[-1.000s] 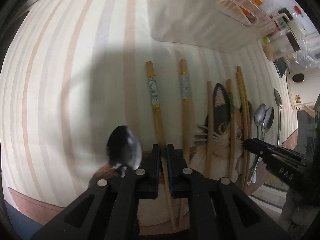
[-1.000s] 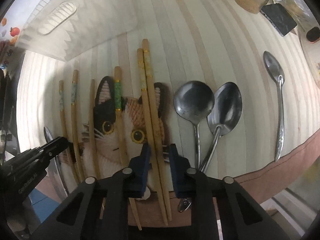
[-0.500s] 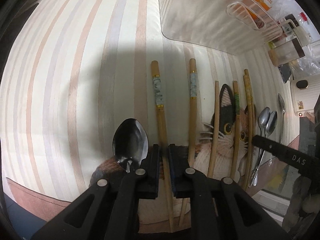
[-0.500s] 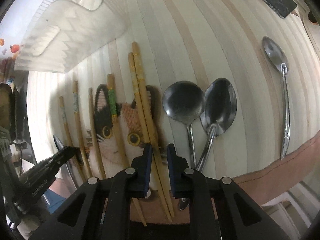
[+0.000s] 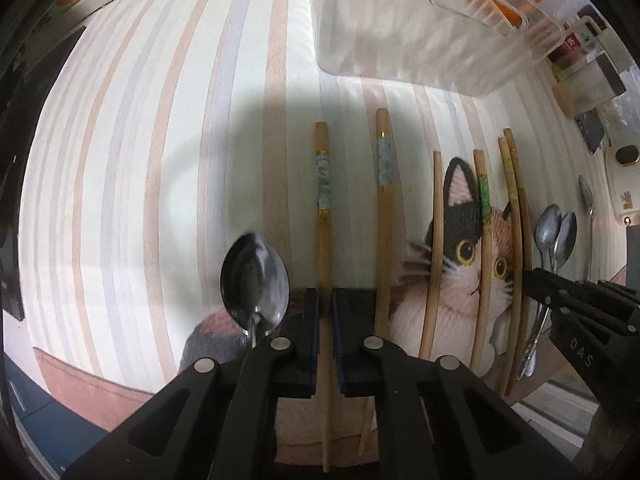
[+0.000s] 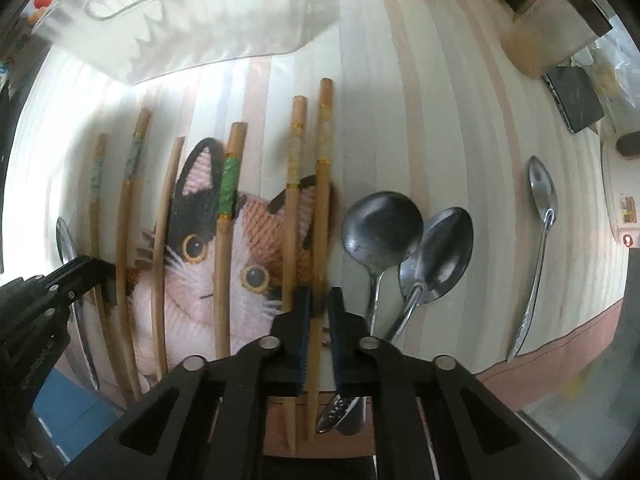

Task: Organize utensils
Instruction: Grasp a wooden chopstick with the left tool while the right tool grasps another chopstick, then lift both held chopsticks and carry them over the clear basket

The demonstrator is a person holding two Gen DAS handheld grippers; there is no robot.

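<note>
Left gripper (image 5: 326, 308) is pinched tight on the leftmost chopstick (image 5: 323, 216), a spoon (image 5: 255, 276) just beside its left finger. Right gripper (image 6: 318, 312) is clamped on the rightmost chopstick (image 6: 323, 200). Six chopsticks lie side by side across the striped cat-print cloth (image 6: 420, 120), four spoons in all: one far left, two touching (image 6: 400, 240), one apart at right (image 6: 538, 240). The clear plastic tray (image 6: 224, 12) beyond looks empty.

We count six wooden chopsticks (image 6: 224, 240) and four metal spoons (image 6: 380, 232) on the striped cloth (image 6: 440, 120). We see one clear plastic tray (image 6: 224, 12) and two grippers (image 6: 320, 308).
</note>
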